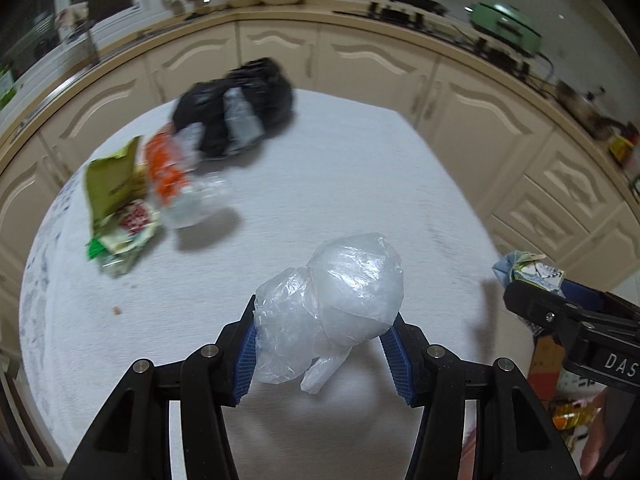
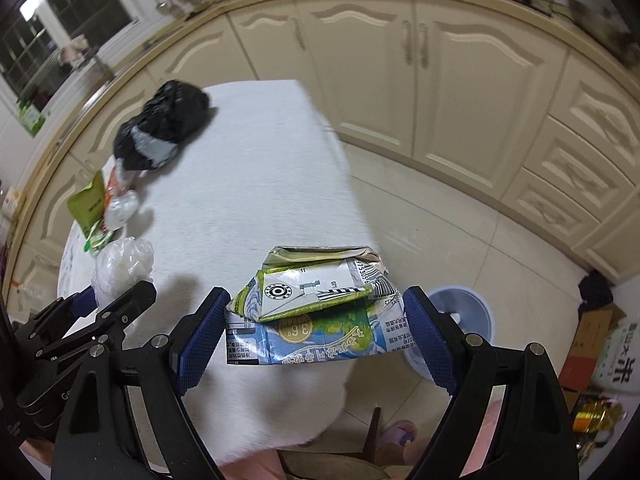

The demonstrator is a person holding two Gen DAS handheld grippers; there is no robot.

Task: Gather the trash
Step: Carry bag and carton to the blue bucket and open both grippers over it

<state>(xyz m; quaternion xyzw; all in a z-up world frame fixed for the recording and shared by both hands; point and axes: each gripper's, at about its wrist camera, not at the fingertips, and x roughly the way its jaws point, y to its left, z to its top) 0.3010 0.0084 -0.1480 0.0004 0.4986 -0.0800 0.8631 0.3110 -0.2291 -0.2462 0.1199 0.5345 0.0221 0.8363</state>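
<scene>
Left wrist view: black bag (image 1: pixel 236 106) and wrappers (image 1: pixel 120 208) lie beyond held plastic (image 1: pixel 332 304).

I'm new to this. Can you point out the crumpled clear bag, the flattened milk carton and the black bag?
clear plastic bag (image 1: pixel 352 284): left wrist view, bulging middle.
milk carton (image 2: pixel 320 300): right wrist view, folded white panel.
black bag (image 2: pixel 168 120): right wrist view, crumpled middle.
</scene>
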